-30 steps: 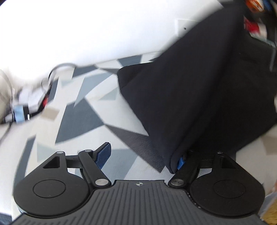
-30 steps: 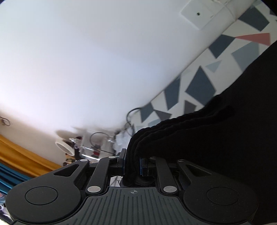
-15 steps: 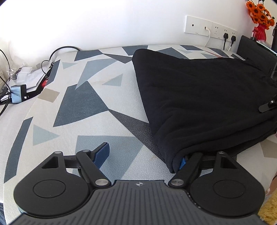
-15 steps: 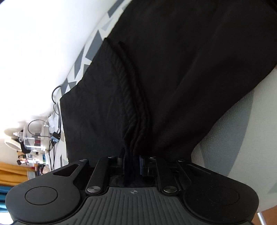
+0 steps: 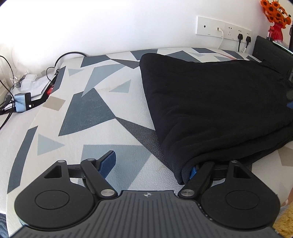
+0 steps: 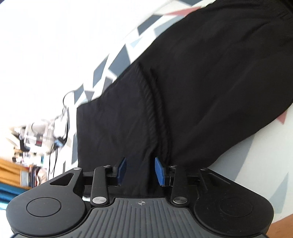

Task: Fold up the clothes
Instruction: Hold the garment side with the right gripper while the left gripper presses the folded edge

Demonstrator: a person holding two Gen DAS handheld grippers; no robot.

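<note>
Black garment (image 5: 210,102), folded into layers, spread over the right half of a patterned surface (image 5: 87,113) with grey and blue triangles, reaching its far edge under a wall socket strip (image 5: 224,28). Left gripper (image 5: 152,164) at the near edge, fingers spread wide: left pad (image 5: 108,162) bare above the surface, right pad (image 5: 193,170) tucked under the garment's near fold, nothing pinched. Right gripper (image 6: 140,171), view rolled sideways, pads (image 6: 121,168) parted with a ribbed seam (image 6: 153,102) running between them, cloth not clamped. Cables and small boxes (image 5: 25,91) beside the left edge. Orange flowers (image 5: 276,11) past the far right corner.
</note>
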